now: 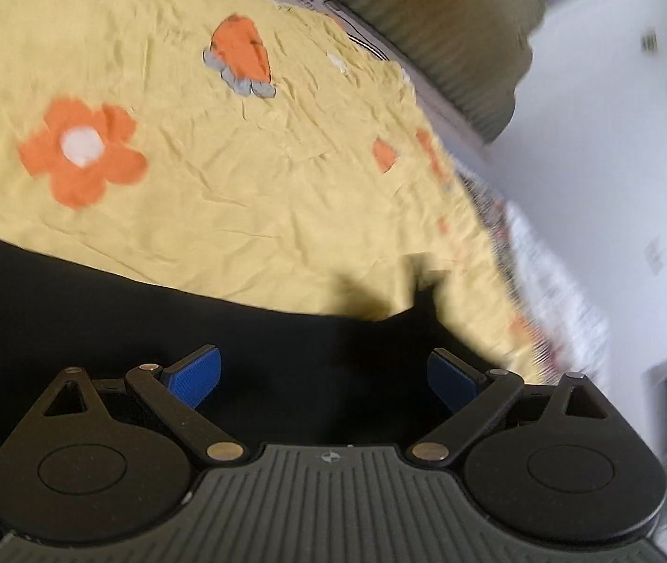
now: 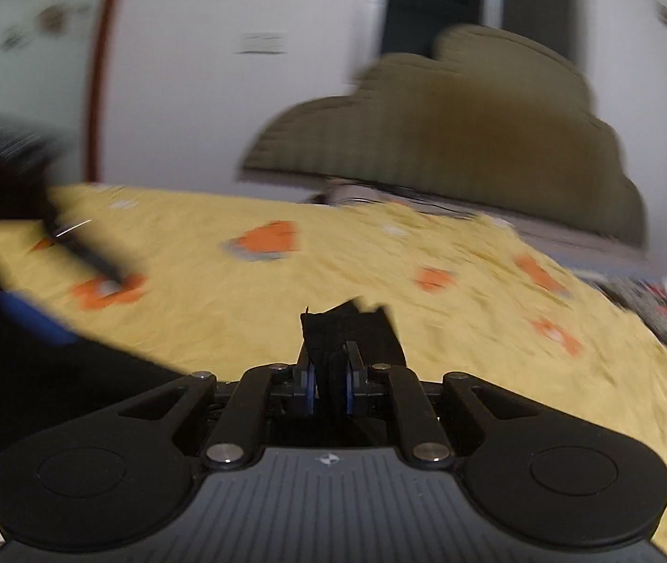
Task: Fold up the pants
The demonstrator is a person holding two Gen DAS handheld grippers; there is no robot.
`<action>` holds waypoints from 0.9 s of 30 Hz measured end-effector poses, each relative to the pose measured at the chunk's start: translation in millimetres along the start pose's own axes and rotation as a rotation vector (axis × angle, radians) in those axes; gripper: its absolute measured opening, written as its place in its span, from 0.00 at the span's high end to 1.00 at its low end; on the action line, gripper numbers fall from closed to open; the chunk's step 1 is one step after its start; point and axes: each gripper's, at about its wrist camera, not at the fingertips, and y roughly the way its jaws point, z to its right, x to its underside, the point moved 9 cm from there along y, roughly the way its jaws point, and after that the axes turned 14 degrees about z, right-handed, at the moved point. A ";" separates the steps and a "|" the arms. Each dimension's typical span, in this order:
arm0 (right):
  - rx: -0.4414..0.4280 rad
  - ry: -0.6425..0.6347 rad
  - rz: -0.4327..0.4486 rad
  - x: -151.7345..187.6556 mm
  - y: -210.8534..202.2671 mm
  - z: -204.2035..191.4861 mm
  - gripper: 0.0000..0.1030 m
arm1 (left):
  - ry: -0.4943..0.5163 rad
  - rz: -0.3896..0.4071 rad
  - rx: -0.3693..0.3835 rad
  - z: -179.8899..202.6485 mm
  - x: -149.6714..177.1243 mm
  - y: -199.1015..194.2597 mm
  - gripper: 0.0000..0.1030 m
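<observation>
My left gripper (image 1: 324,375) hangs with its blue pads spread wide over the black pants (image 1: 98,319), gripping nothing. My right gripper (image 2: 331,384) is pinched tight on a raised fold of those pants (image 2: 347,323). The pants lie across the near edge of a yellow bedspread (image 1: 239,178) with orange flowers. Beyond it I see an olive scalloped headboard (image 2: 450,126) against a white wall (image 2: 202,94).

Black pants (image 1: 98,291) lie on a yellow bedspread (image 1: 249,178) patterned with orange flowers; the headboard (image 2: 450,140) is olive.
</observation>
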 end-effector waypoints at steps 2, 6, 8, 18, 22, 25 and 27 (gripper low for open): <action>-0.041 -0.031 0.004 -0.3 0.1 -19.8 0.89 | -0.077 -0.034 0.064 4.2 1.2 13.9 0.06; -0.096 -0.058 0.016 -0.8 -10.2 -42.6 0.89 | -0.211 -0.117 0.128 8.2 15.0 47.8 0.06; -0.123 -0.102 0.026 -1.6 -16.9 -53.0 0.89 | -0.261 -0.142 0.137 8.3 20.7 62.1 0.08; -0.254 -0.078 0.014 -1.3 -28.1 -94.0 0.89 | -0.032 -0.043 -0.024 -4.8 12.0 39.0 0.96; -0.370 -0.036 0.030 -10.7 -28.8 -134.8 0.89 | 0.220 0.073 -0.181 -13.7 -6.6 -9.0 0.96; -0.447 -0.034 0.035 -12.7 -27.6 -167.4 0.89 | 0.280 0.107 -0.277 -34.6 -14.7 -36.4 0.96; -0.493 -0.027 0.025 -11.1 -26.1 -185.8 0.89 | 0.295 0.114 -0.335 -52.4 -15.7 -50.9 0.96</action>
